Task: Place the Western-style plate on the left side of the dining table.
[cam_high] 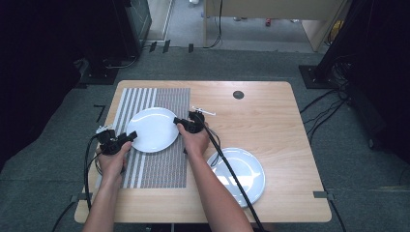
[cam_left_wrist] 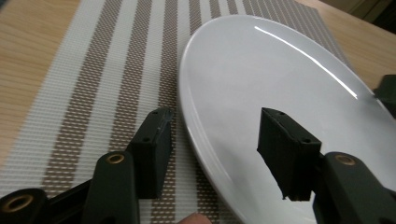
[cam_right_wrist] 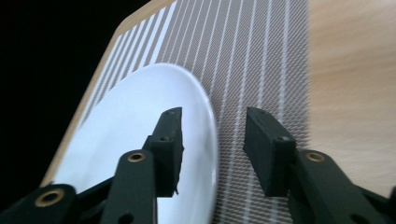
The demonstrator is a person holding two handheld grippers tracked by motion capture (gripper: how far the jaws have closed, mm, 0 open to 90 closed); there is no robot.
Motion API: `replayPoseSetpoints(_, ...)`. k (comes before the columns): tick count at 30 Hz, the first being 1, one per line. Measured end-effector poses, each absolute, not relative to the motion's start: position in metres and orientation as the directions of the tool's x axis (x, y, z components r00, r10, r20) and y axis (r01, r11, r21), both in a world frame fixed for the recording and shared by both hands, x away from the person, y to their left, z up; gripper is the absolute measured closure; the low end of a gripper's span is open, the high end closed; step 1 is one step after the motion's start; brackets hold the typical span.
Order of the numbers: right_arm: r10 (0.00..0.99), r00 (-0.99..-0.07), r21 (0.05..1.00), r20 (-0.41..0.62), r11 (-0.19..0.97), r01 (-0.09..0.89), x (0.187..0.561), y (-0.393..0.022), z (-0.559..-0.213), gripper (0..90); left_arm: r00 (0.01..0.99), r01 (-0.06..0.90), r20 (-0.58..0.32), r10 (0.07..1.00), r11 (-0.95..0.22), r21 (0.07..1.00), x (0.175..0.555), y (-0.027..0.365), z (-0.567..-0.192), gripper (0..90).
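A white plate (cam_high: 152, 129) lies on a striped placemat (cam_high: 159, 169) at the table's left. My left gripper (cam_high: 131, 136) is at the plate's near-left rim. In the left gripper view it (cam_left_wrist: 219, 156) is open; its jaws straddle the plate (cam_left_wrist: 261, 74) rim, one over the placemat (cam_left_wrist: 93, 84), one over the plate. My right gripper (cam_high: 177, 122) is at the opposite, right rim. It (cam_right_wrist: 217, 149) is open too, with the plate (cam_right_wrist: 140, 116) edge between its jaws and the placemat (cam_right_wrist: 261, 60) beyond.
A second white plate (cam_high: 239, 175) sits on bare wood at the front right, with the right gripper's cable (cam_high: 232, 169) trailing across it. A black round grommet (cam_high: 238, 94) is set in the table (cam_high: 270, 125) near its far edge.
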State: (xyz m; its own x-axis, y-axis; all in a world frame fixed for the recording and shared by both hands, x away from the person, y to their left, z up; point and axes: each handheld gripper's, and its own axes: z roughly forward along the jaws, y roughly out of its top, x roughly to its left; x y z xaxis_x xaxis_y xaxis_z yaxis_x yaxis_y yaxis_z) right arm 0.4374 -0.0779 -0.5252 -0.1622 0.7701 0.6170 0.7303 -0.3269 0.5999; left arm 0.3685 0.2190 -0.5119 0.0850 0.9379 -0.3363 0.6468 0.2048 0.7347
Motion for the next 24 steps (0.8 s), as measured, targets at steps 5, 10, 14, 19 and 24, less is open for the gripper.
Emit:
replayPoseSetpoints(5, 0.810, -0.193, 0.652, 0.554, -0.279, 0.705, 0.432, -0.087, -0.514, 50.2, 0.085, 0.658, -0.315, 0.945, 0.185, 0.730, 0.362, 0.222, -0.504, 36.8)
replayPoseSetpoints(10, 0.832, -0.253, 0.682, 0.494, -0.190, 0.706, 0.426, -0.099, -0.503, 37.6, 0.094, 0.700, -0.319, 0.943, 0.165, 0.695, 0.356, 0.218, -0.498, 23.4)
replayPoseSetpoints(14, 0.844, -0.277, 0.688, 0.459, -0.141, 0.712, 0.422, -0.107, -0.496, 34.7, 0.088, 0.718, -0.307, 0.948, 0.153, 0.679, 0.352, 0.214, -0.493, 18.9)
replayPoseSetpoints(19, 0.829, -0.336, 0.708, 0.448, -0.100, 0.699, 0.410, -0.126, -0.486, 29.6, 0.135, 0.707, -0.293, 0.947, 0.115, 0.697, 0.341, 0.209, -0.485, 16.3)
replayPoseSetpoints(24, 0.824, -0.341, 0.704, 0.452, -0.095, 0.703, 0.402, -0.140, -0.481, 28.6, 0.141, 0.720, -0.285, 0.948, 0.099, 0.687, 0.334, 0.207, -0.483, 16.0)
